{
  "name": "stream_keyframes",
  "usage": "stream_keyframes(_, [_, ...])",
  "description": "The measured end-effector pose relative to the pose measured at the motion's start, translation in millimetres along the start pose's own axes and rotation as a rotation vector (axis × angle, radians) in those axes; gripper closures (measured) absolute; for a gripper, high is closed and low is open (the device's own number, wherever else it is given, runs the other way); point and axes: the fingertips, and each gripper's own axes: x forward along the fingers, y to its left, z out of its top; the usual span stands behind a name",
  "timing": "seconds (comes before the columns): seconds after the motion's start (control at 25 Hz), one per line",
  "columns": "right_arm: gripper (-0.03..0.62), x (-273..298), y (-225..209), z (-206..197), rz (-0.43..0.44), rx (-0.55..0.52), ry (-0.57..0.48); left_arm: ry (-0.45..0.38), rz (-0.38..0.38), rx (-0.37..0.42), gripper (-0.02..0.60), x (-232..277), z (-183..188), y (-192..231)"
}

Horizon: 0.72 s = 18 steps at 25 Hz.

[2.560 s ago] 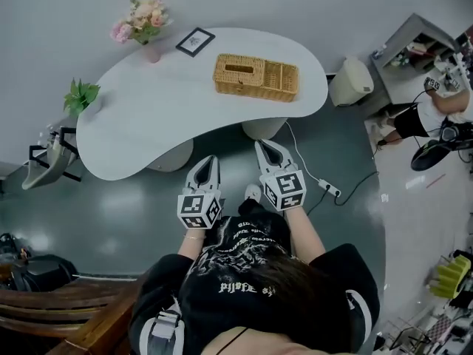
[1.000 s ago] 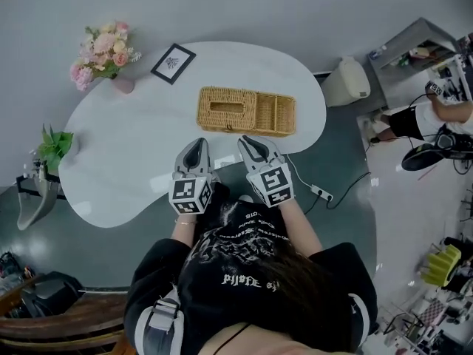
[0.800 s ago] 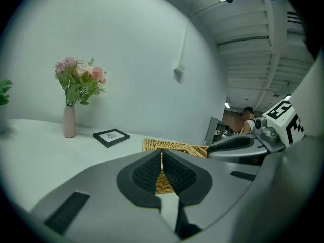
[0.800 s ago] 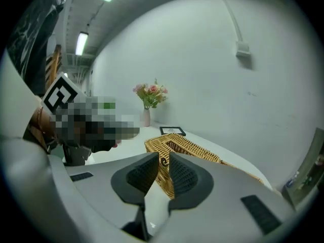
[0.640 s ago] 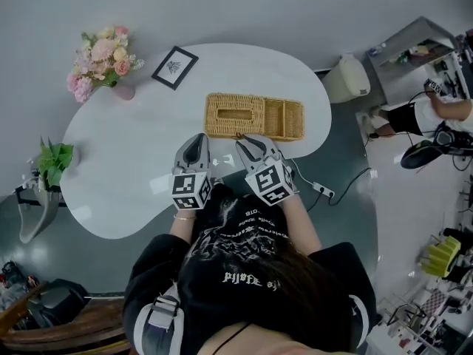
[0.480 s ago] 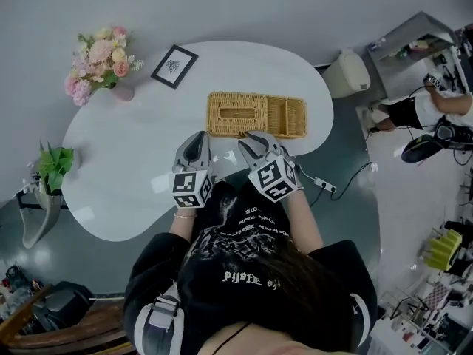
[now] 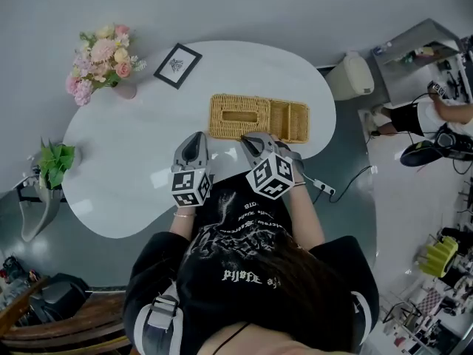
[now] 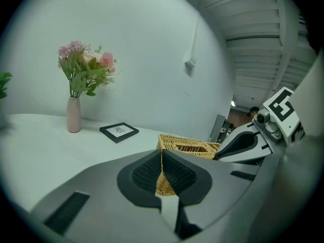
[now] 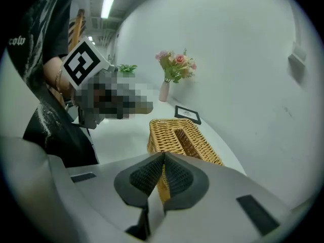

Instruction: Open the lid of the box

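A long wicker box (image 7: pixel 259 118) lies on the white table (image 7: pixel 140 161); its left half carries a slotted lid (image 7: pixel 238 114) and its right half is open compartments. My left gripper (image 7: pixel 197 137) hovers shut over the table, short of the box's near left corner. My right gripper (image 7: pixel 247 140) sits at the box's near edge, its marker cube rolled over. Its jaws have just been closing and now meet with nothing between them. In the right gripper view the box (image 9: pixel 178 138) lies just beyond the shut tips (image 9: pixel 163 156). The left gripper view shows its shut tips (image 8: pixel 162 153) before the box (image 8: pixel 188 147).
A pink vase of flowers (image 7: pixel 103 54), a framed picture (image 7: pixel 176 65) and a small green plant (image 7: pixel 53 165) stand on the table's far and left sides. A white bin (image 7: pixel 352 76) and a power strip (image 7: pixel 322 188) are on the floor at right. A person (image 7: pixel 436 113) stands far right.
Both grippers have moved forward to the box's near edge. The right gripper has rolled, turning its marker cube, and its jaws have gone from open to shut.
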Motion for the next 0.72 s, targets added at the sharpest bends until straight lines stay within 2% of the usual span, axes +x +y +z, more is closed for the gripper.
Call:
stream_keyframes(0.28, [0.559,-3.3,-1.4,-3.5,0.146,-0.075,0.039,-0.009,0.020,-0.009,0.557,5.6,11.2,0.5])
stream_keyframes(0.48, [0.559,-5.5,-4.5,3.7,0.218,-0.148,0.037,0.011,0.019,-0.019,0.557,11.3,7.6,2.2])
stream_keyframes(0.72, [0.559,-19.9,-14.2,17.6,0.282,-0.257,0.035,0.016,0.038,-0.132,0.557,19.1,-3.3,15.3])
